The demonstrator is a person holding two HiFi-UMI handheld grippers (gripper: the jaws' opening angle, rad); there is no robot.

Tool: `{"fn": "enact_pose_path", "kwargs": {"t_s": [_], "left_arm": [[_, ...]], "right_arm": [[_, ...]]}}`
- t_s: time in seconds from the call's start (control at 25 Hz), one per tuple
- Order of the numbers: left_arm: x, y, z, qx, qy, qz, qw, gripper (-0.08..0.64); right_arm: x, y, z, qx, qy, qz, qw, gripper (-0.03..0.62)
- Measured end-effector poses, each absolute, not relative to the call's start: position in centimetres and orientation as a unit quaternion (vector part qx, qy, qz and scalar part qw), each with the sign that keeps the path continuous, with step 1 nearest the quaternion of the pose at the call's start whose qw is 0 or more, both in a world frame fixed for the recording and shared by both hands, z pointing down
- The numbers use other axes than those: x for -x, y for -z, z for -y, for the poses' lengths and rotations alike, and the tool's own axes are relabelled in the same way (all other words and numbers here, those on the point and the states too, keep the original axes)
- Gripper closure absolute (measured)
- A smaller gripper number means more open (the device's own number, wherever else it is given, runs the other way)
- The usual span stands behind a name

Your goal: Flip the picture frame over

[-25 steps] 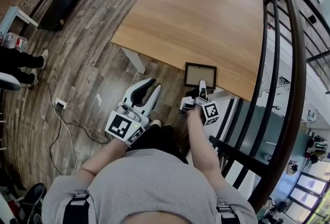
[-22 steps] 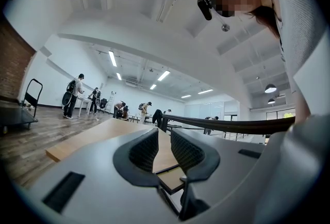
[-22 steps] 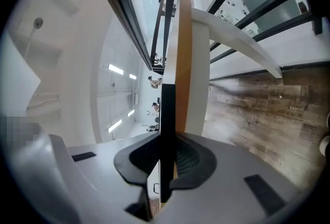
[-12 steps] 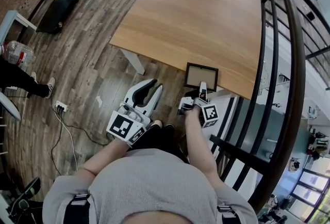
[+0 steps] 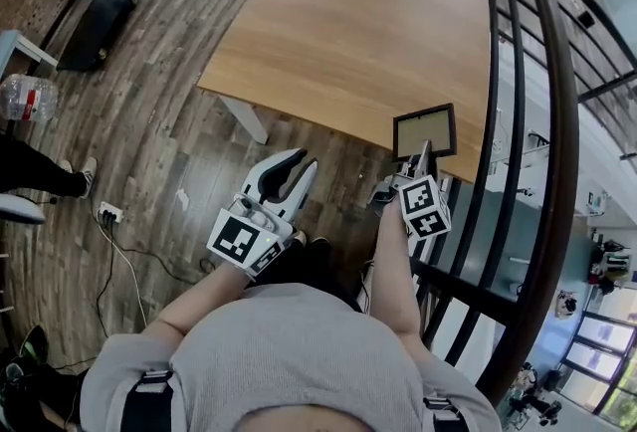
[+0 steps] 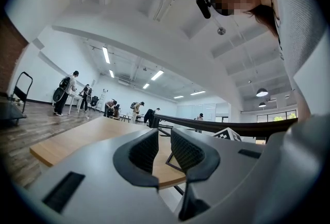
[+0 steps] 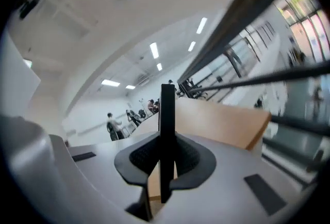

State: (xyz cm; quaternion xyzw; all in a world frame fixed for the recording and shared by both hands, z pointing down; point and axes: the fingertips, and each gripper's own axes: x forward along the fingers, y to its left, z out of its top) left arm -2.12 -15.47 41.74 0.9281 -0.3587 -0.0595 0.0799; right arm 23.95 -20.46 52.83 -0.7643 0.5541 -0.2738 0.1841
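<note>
At about 8 o'clock in the head view, the left tongs [image 5: 296, 161] are hovering over the wooden floor [image 5: 169, 121], short of the near edge of the counter [image 5: 368, 22]. In the left gripper view, the left tongs [image 6: 164, 138] are standing slightly apart with only the counter [image 6: 77, 138] showing through the narrow gap. They are carrying nothing and taking no part in the work.

Moving right, the right tongs [image 5: 422, 159] are sitting at about 3 o'clock in the head view, pointing toward 12 o'clock. They are gripping the picture frame [image 5: 425, 132] by its nearer side. The right gripper view settles the grip. There the right tongs [image 7: 166, 158] are clamping both pads on the picture frame [image 7: 167, 125], which is running edge-on between them as a dark upright bar, with the counter [image 7: 221, 120] lying beyond it.

In the head view the frame is showing a tan face inside a dark border, hanging over the counter's near right corner. It appears to be held clear of the surface rather than resting on it. Whether that face is the front or the back is too small to tell.

At the far right, the dark railing [image 5: 528, 121] is curving close beside the working arm.

As a judgement, the flip is partway. The frame is grasped, off the counter and turned onto its edge. Finishing the turn, laying the frame on its other face and letting go are not yet done.
</note>
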Motion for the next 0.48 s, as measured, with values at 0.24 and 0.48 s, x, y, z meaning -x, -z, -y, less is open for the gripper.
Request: {"fn": "enact_pose_path", "kwargs": {"t_s": [0.24, 0.48], "left_arm": [[1.7, -41.9, 15.8, -0.93, 0.061, 0.353, 0.082, 0.48], [2.3, -42.3, 15.6, -0.928, 0.058, 0.357, 0.087, 0.48]], "right_arm": [[-23.3, -49.5, 22.7, 0.761, -0.015, -0.628, -0.164, 0.528], [-18.1, -53.5, 23.6, 0.584, -0.253, -0.628, -0.449, 0.528]]}}
